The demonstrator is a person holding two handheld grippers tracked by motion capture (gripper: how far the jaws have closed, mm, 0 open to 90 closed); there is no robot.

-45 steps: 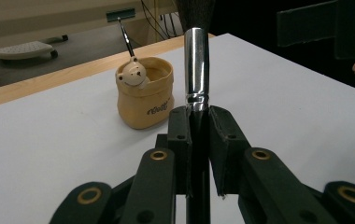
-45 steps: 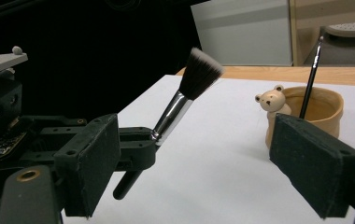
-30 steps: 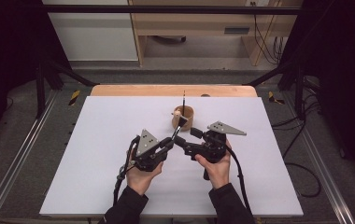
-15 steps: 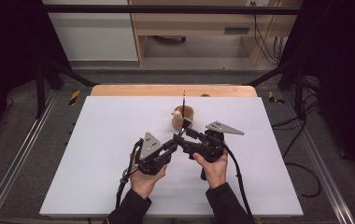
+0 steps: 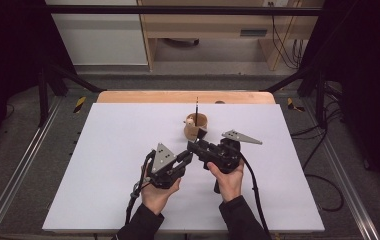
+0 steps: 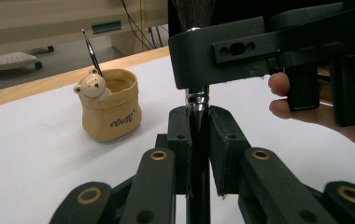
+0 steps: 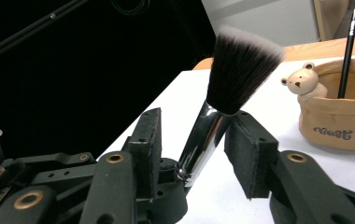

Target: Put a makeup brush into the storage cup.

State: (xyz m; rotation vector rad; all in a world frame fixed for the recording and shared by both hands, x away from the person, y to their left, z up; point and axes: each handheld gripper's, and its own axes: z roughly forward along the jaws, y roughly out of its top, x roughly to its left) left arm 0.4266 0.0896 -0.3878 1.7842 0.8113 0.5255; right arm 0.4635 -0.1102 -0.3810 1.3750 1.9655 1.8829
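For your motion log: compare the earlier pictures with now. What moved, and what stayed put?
Both hands drifted slightly toward the person, the left gripper and right gripper staying together around the brush. The left stays shut on its handle; the right's fingers stand open beside the ferrule. The cup hasn't moved.

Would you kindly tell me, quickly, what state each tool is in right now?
Left tool: shut on the brush handle.
Right tool: open, jaws either side of the brush's metal ferrule.

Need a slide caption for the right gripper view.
Open right claw straddles a makeup brush beside a tan bear pot.
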